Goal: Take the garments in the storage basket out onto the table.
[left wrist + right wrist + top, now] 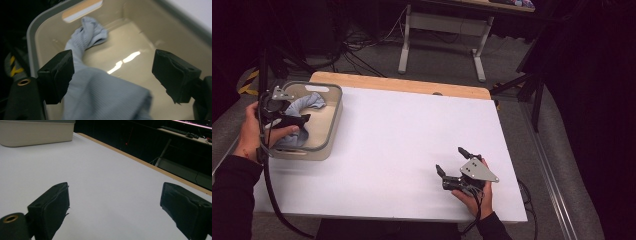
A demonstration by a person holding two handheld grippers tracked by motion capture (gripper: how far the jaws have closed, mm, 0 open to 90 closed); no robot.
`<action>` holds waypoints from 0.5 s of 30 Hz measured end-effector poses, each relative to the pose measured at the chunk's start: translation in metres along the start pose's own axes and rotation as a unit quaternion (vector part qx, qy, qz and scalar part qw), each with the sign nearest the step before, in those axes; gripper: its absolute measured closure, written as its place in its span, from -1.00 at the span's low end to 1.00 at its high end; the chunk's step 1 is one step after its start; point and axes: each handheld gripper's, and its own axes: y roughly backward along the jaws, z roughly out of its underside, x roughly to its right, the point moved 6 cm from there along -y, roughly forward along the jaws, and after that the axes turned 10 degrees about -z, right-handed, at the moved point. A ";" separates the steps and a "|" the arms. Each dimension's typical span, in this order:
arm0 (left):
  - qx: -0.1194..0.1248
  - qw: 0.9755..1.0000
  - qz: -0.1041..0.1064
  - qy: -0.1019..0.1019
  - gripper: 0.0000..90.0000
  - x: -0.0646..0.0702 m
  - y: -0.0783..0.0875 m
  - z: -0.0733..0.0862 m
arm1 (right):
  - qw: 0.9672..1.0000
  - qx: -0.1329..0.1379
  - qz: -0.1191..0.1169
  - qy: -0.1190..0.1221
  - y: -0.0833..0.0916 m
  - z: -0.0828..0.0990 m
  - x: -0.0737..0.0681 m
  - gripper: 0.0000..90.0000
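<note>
Tongs in the left hand (287, 120) hang over the near end of a beige tub (333, 125), their black jaws spread wide and pressing on nothing. From the left gripper view, these left tongs (112, 75) look down into the tub (175, 32): a pale blue cloth (100, 97) lies between the jaws, close against the left-side jaw and well clear of the other, so it is released rather than gripped. The cloth (304, 107) runs from under the jaws toward the tub's far wall, where its bunched end sits just below a slot handle (82, 10). The rest of the tub's glossy floor is bare and reflects a light.

The right tongs (454, 162) rest low on the near right part of the bench (402, 135), held by a hand (474, 197), jaws also spread apart with nothing between them. In the right gripper view, the right tongs (112, 207) face across the white bench top (100, 170) toward its wooden far edge, with the tub (37, 132) well apart at the upper left.

The tub stands at the far left corner of the bench. Beyond the bench are grey floor, cables and the legs of another desk (442, 30).
</note>
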 end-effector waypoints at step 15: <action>-0.171 0.985 -0.028 0.027 -0.60 -0.008 -0.049 0.015 | 0.999 -0.024 -0.015 -0.016 -0.007 0.008 0.001 -0.79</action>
